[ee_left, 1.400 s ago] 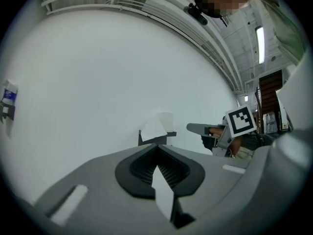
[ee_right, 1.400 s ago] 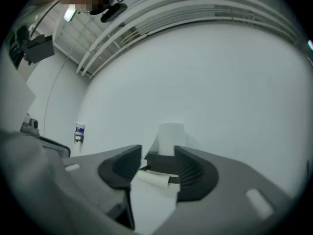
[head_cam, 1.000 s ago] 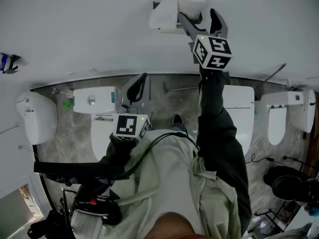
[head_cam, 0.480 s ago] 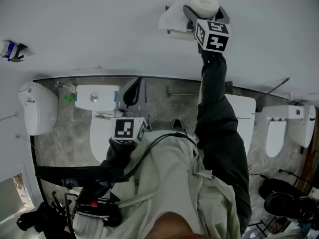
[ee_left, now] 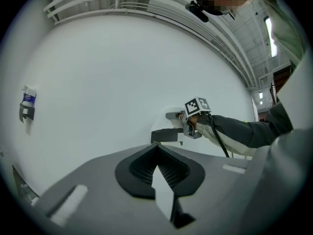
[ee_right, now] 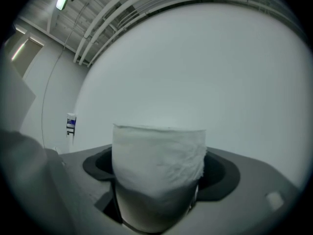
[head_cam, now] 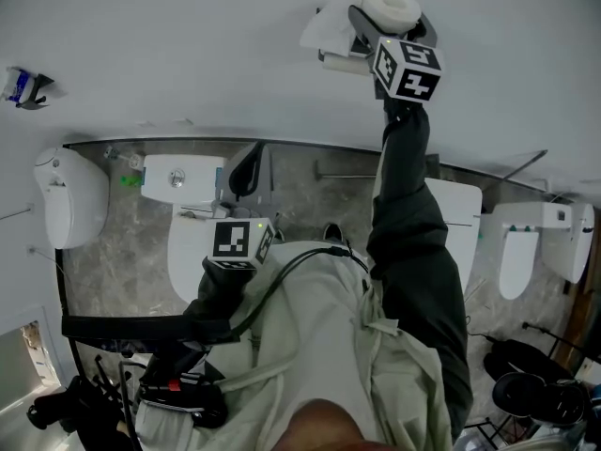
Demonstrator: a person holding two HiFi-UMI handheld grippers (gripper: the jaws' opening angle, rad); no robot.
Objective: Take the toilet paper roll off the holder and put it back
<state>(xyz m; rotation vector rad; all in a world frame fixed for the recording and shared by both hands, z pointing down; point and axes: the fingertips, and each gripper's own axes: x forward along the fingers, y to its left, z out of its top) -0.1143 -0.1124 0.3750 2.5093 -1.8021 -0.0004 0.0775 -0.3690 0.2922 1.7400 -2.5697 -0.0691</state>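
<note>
A white toilet paper roll (head_cam: 391, 7) is gripped between the jaws of my right gripper (head_cam: 387, 28), high against the white wall. In the right gripper view the roll (ee_right: 159, 168) fills the space between the jaws, standing on end. The white holder (head_cam: 329, 38) is fixed to the wall just left of the roll; in the left gripper view the holder (ee_left: 168, 134) shows as a grey bracket left of the right gripper (ee_left: 190, 124). My left gripper (head_cam: 252, 172) hangs low near the person's waist, its jaws together with nothing between them.
A white toilet (head_cam: 188, 216) stands below on the marble floor, with another toilet (head_cam: 453, 216) and wall fixtures (head_cam: 68, 216) to either side. A small blue-and-white item (head_cam: 21, 86) hangs on the wall at left. The person's trousers fill the lower middle.
My right gripper rose and shifted slightly right with the roll, which now sits higher and to the right of the holder. The left gripper has barely moved.
</note>
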